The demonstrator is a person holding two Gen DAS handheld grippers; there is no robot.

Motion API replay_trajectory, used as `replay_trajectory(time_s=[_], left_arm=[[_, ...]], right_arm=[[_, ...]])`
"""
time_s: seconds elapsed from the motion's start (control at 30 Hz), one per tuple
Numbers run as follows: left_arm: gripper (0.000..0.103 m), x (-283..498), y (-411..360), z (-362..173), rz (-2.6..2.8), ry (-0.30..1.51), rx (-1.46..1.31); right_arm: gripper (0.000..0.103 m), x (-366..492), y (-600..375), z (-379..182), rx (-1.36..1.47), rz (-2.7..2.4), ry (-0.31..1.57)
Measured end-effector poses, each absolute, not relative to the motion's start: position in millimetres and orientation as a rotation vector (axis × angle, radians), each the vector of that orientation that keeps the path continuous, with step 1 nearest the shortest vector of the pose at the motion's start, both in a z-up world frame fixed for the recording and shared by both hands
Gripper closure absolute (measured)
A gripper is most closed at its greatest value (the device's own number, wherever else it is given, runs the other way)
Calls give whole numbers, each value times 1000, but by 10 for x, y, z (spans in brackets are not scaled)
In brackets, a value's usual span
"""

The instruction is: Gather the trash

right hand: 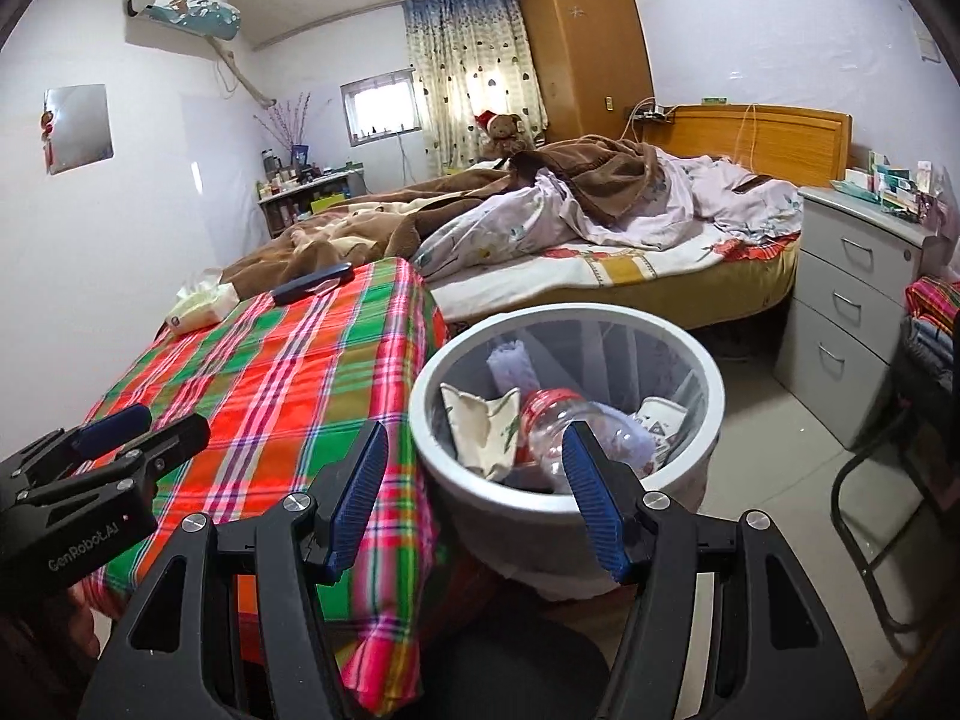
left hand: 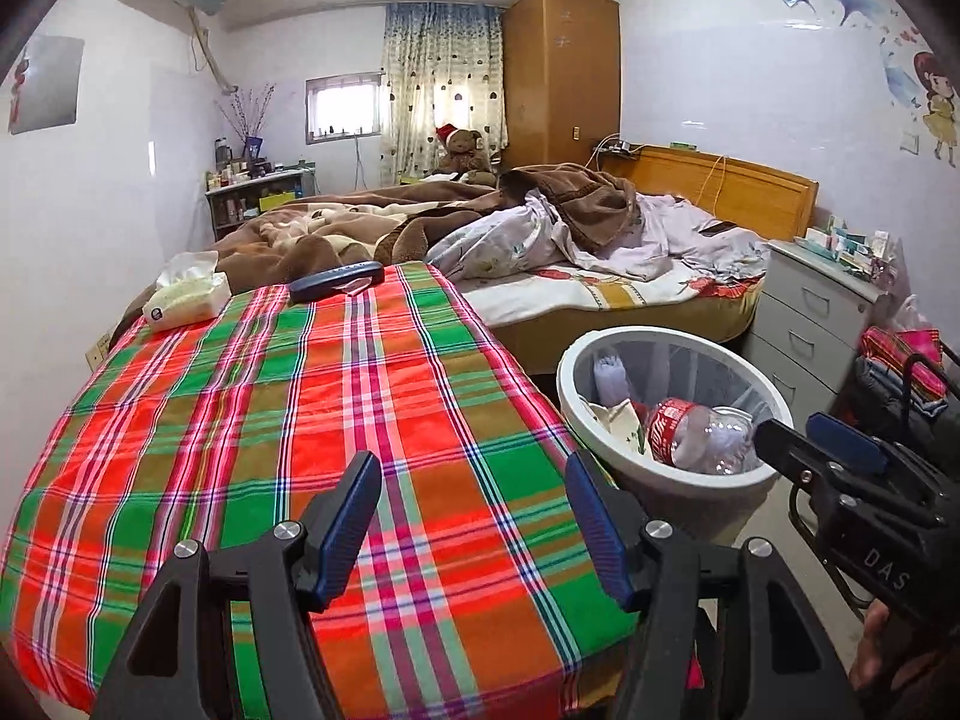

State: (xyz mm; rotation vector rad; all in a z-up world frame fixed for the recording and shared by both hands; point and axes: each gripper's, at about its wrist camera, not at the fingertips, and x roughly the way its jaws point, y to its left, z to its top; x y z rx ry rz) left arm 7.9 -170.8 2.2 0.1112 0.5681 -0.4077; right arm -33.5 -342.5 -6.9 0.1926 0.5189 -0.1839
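Both the left tongs (left hand: pixel 474 516) and right tongs (right hand: pixel 474 492) stand apart and empty, the bin (right hand: pixel 708 396) of trash just ahead of the right pair.

Chair (right hand: pixel 870 516) cut off; shelf bottles (left hand: pixel 240 171) too small.

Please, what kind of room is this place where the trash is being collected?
It looks like a lived-in home bedroom. An unmade bed with a wooden headboard fills the far side, a wooden wardrobe stands in the corner, and a drawer unit sits beside the bed. A trash bin stands on the floor near a plaid-covered table.
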Motion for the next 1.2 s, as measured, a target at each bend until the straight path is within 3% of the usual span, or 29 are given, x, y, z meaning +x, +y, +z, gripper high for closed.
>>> replay_trajectory(time_s=[1.2], left_arm=[[39,-71,-1612,77,-396,549,118]], right_arm=[[41,-456,-3259,-32,176,-197,487]])
